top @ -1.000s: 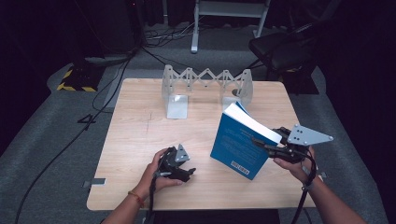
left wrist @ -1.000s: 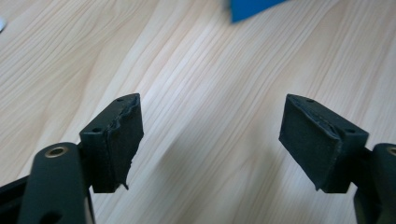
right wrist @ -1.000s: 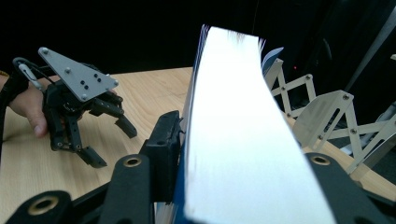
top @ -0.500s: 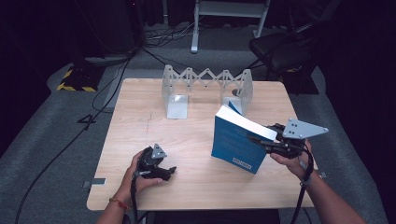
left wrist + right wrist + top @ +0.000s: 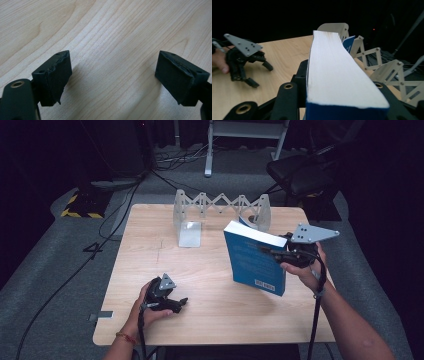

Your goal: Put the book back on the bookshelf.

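Note:
A thick blue book point(image 5: 252, 262) stands tilted on its lower edge on the wooden table point(image 5: 210, 320), right of centre. My right gripper point(image 5: 270, 251) is shut on its upper part from the right, its jaws having just closed a little further. In the right gripper view the white page edge point(image 5: 334, 65) runs away between the black jaws. My left gripper point(image 5: 177, 304) lies low near the front left, held by a hand. Its pads point(image 5: 58, 75) stand wide apart over bare wood; the jaws have just been opening with nothing between them. The left gripper point(image 5: 260, 75) is also seen at the left of the right gripper view.
A grey metal expanding rack point(image 5: 220, 207) stands along the table's far edge, with a flat end plate point(image 5: 190, 234) at its left. A blue corner point(image 5: 349, 42) peeks out behind the rack's right end. Cables and a chair point(image 5: 300, 175) are on the dark floor beyond.
The right gripper has raised the blue book more upright and shifted it a little toward the rack. The left hand has slid its gripper leftward along the front of the table.

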A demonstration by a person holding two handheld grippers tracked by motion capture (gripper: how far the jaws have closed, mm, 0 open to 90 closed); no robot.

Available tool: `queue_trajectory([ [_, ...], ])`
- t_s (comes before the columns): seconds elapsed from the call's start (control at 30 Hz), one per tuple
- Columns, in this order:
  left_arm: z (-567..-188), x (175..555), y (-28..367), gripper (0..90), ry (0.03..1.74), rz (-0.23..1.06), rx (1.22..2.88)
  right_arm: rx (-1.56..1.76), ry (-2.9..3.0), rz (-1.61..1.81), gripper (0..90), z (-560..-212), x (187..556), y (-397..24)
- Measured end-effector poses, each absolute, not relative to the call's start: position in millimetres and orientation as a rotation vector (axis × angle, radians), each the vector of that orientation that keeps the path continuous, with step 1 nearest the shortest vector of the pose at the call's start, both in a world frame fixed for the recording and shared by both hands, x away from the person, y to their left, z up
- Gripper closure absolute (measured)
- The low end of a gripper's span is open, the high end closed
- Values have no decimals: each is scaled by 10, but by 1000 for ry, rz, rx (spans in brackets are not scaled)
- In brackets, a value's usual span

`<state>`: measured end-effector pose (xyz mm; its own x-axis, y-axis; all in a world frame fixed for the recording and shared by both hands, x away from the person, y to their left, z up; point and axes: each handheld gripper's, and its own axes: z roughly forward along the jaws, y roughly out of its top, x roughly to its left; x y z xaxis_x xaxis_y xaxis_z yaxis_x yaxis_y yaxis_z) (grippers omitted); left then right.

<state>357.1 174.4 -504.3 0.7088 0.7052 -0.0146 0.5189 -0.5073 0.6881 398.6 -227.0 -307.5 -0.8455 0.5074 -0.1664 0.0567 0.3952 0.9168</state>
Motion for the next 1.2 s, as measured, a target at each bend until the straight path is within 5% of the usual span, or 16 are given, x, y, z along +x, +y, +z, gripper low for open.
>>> queue_trajectory([
  [1.2, -5044, 3583, 1714, 128, 932, 344, 2227, 878, 1947, 1292, 615, -2759, 5039, -2161],
])
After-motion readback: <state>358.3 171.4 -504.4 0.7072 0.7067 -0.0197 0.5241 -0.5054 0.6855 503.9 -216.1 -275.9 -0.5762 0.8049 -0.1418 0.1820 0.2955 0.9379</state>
